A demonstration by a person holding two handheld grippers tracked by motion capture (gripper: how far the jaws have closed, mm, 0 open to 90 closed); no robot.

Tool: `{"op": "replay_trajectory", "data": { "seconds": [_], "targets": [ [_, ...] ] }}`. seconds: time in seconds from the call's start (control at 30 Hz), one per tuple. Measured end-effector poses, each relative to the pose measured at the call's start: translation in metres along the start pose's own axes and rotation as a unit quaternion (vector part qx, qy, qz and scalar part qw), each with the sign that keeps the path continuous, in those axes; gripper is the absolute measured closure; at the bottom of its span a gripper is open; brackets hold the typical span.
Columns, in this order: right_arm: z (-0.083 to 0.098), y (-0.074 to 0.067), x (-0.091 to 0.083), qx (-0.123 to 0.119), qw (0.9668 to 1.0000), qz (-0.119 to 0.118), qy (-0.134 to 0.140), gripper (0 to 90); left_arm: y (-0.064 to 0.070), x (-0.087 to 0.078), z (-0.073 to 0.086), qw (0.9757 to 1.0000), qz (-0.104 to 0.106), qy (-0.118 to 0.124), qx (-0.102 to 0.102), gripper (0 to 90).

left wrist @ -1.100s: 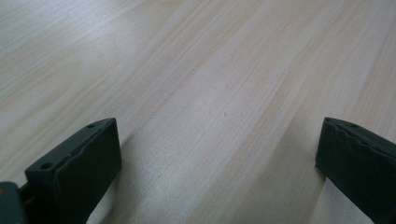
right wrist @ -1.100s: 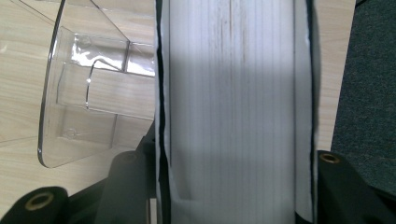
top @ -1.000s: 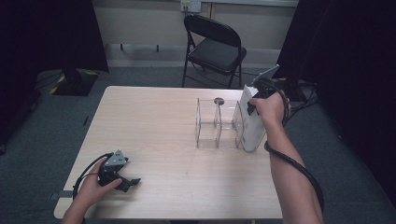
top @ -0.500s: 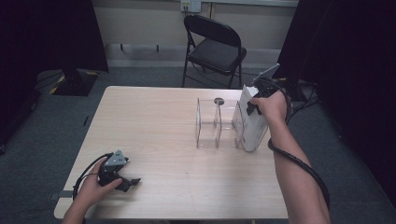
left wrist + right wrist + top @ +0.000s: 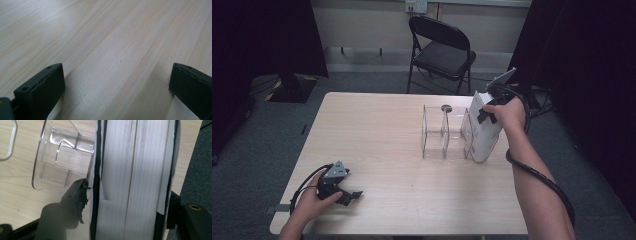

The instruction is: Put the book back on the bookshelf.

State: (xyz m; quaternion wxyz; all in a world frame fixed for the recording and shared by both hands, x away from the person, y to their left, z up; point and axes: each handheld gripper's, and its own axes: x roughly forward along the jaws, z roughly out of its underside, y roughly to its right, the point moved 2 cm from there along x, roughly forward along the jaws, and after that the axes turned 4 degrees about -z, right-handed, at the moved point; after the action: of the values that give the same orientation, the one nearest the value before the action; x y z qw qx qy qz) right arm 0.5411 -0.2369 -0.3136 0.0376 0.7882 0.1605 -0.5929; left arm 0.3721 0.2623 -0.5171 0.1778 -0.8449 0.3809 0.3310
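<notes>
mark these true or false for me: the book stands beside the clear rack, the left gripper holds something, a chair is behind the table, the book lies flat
1. The white book stands upright beside the clear rack: true.
2. The left gripper holds something: false, its jaws are wide apart over bare table.
3. A black folding chair stands beyond the table: true.
4. The book lies flat: false, it stands on edge between the right gripper's jaws, which have just been opening.
</notes>
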Motion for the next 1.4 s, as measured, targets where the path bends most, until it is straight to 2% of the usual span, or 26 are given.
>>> {"op": "replay_trajectory", "data": {
  "seconds": [0.53,0.8,1.03,1.23,1.4],
  "targets": [
    [0.010,0.001,-0.009,-0.007,0.9998,-0.012,0.016,27.2,0.000,0.001,-0.001,1.0000,0.004,0.000,-0.002,0.0],
    [0.013,-0.001,-0.009,-0.011,0.9998,-0.016,0.010,24.5,0.000,0.001,-0.001,1.0000,0.003,0.001,-0.003,0.0],
    [0.016,0.001,-0.011,-0.018,0.9998,-0.007,0.006,23.5,0.001,0.001,-0.001,1.0000,0.004,0.001,-0.004,0.0],
    [0.018,0.004,-0.013,-0.021,0.9996,-0.014,0.009,22.2,0.000,0.001,-0.001,1.0000,0.004,-0.001,0.000,0.0],
    [0.022,0.005,-0.014,-0.030,0.9995,-0.008,0.000,21.2,0.000,0.001,-0.001,1.0000,0.004,-0.001,0.000,0.0]
  ]
}}
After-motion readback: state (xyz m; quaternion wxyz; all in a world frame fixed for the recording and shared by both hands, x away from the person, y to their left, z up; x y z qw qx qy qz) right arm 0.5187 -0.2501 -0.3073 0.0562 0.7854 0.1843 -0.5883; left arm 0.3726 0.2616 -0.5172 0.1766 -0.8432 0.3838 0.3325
